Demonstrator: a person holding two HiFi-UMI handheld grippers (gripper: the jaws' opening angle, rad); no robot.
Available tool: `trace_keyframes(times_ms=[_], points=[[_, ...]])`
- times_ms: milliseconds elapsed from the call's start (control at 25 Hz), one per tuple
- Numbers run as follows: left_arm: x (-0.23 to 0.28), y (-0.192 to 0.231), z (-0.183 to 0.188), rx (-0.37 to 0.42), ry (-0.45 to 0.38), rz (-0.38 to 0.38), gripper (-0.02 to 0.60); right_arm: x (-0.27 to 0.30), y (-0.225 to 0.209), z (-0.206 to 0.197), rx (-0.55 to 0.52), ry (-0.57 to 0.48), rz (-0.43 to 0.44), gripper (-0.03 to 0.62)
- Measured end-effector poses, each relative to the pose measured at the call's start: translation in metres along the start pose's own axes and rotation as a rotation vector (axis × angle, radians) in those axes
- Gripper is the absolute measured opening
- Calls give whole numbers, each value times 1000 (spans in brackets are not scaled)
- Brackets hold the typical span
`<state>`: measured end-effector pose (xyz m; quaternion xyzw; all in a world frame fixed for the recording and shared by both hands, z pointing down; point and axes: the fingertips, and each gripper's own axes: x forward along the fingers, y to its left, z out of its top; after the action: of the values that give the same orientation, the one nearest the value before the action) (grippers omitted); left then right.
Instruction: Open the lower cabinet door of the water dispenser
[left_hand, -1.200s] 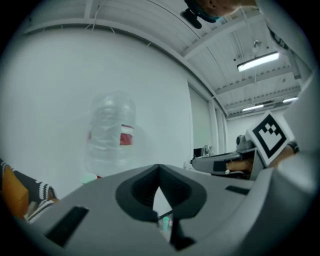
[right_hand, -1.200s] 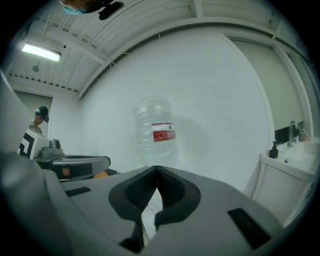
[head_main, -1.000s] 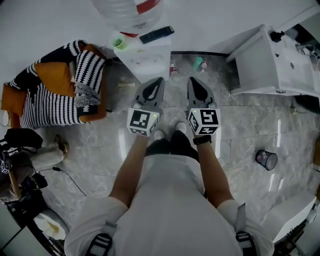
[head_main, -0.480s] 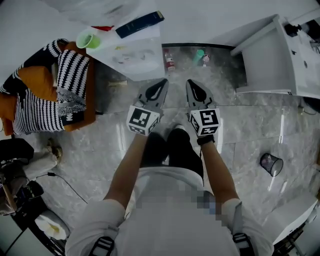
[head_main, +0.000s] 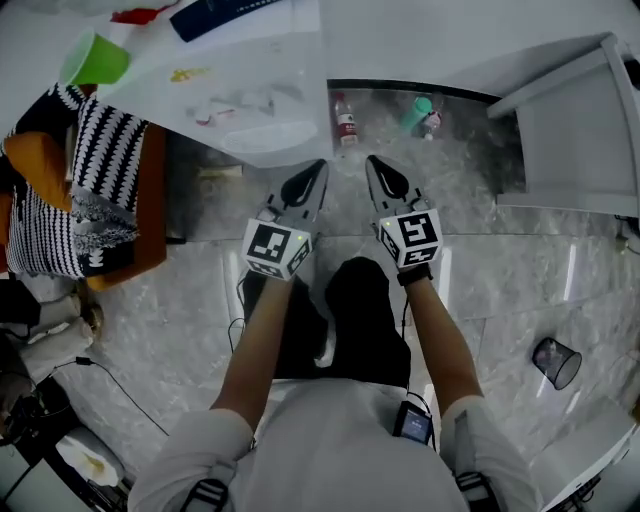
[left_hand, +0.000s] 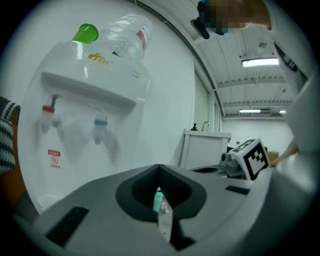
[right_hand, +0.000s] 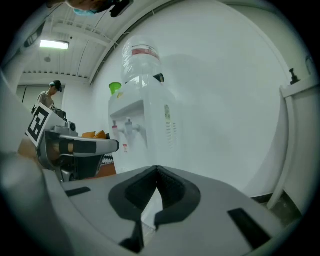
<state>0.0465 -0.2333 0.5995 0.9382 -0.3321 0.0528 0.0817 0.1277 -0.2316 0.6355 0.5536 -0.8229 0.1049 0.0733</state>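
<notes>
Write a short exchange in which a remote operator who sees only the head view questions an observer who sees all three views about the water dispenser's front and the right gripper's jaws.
Operator: What is on the water dispenser front?
Observer: The left gripper view shows a red tap and a blue tap side by side.
Operator: Is anything between the right gripper jaws?
Observer: No. Its own view shows the jaws together, with nothing between them.

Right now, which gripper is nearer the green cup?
Left. In the head view the left gripper sits down-right of the green cup; the right gripper lies beyond it, farther right.
</notes>
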Motion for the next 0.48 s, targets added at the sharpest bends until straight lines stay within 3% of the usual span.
trace_keyframes(times_ms=[280, 480], points=[[19, 24, -87, 33, -13, 9, 2, 53, -20, -93, -20, -27, 68, 9], [23, 37, -130, 22, -26, 15, 2, 75, -31, -132, -51, -39, 116, 9]])
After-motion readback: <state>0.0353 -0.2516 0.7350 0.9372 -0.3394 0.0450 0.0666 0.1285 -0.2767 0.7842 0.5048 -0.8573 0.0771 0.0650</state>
